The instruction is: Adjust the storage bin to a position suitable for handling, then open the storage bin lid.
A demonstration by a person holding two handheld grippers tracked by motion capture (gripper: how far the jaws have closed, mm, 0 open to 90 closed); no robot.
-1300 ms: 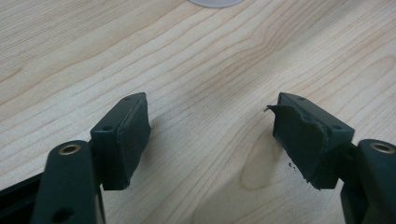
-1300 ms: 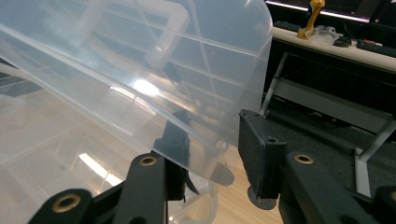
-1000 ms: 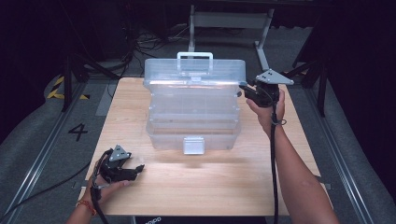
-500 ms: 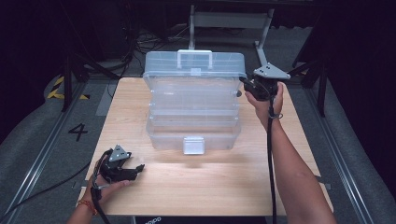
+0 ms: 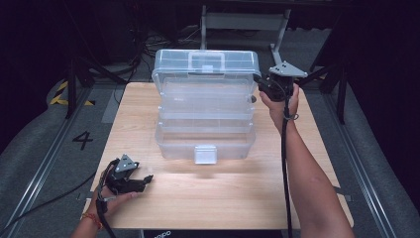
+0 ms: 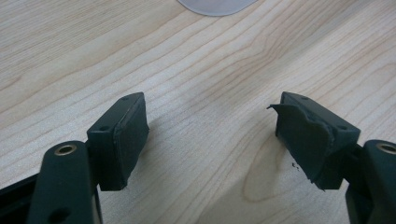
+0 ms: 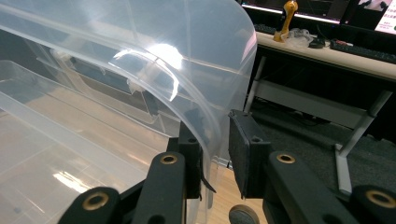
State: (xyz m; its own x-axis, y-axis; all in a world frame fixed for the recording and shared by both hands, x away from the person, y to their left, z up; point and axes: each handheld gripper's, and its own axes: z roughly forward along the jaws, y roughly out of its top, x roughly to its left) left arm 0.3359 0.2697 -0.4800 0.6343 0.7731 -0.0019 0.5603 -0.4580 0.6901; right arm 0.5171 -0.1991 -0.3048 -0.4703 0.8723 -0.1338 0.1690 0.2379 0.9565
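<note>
Clear plastic box: in the high view I see it at the far middle of the wooden table, tiered trays stepping up toward the far side, its long axis running left to right.
Lid: raised at the far edge, handle recess on top; its right corner meets my right gripper.
Latch: a frosted tab hanging at the near face of the box.
Right hand: at the far right, beside the box's right end, and the nearer of my two to the lid.
Left gripper: low at the near left, well apart from the box, which lies far and to its right.

Left gripper view, tool state: jaws spread wide with nothing between them, only bare wood grain; the pad on one side looks torn and ragged.
Left gripper view, box: a pale rounded sliver of plastic at the top edge.

Right gripper view, tool state: jaws straddle the lid's curved corner wall and seem to pinch it; a thin gap on one side leaves the firmness unsure.
Right gripper view, material: thin, glossy, see-through plastic with a rounded rim, glare on it; I'd expect it to flex and be slippery.
Coming move, my guess: the lid swings about its far hinge line, so the right gripper must follow that arc.
</note>
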